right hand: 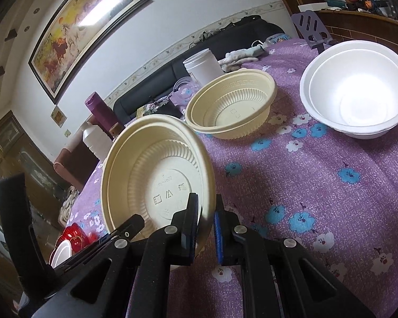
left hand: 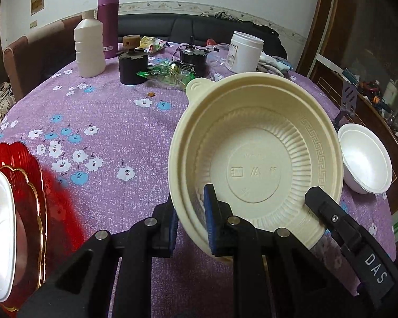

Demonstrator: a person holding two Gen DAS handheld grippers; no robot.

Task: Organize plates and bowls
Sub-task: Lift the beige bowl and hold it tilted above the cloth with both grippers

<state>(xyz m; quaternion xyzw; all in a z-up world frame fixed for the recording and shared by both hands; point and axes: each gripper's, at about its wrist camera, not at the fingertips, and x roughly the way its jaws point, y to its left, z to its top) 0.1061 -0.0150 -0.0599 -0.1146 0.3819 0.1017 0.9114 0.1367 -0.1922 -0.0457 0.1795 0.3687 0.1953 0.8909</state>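
Gripping tilted cream bowls' rims, the left gripper [left hand: 191, 220] and right gripper [right hand: 205, 228] each stood clamped shut.

The middle of the desk [left hand: 98, 111] lies bare, floral cloth with room to pass. Along the far edge stand a white bottle [left hand: 89, 47], a purple flask [left hand: 108, 23], two dark motors [left hand: 132, 66] and a white jar [left hand: 242, 51]. A white bowl [right hand: 355, 90] blocks the right side, red plates [left hand: 21, 185] the left.
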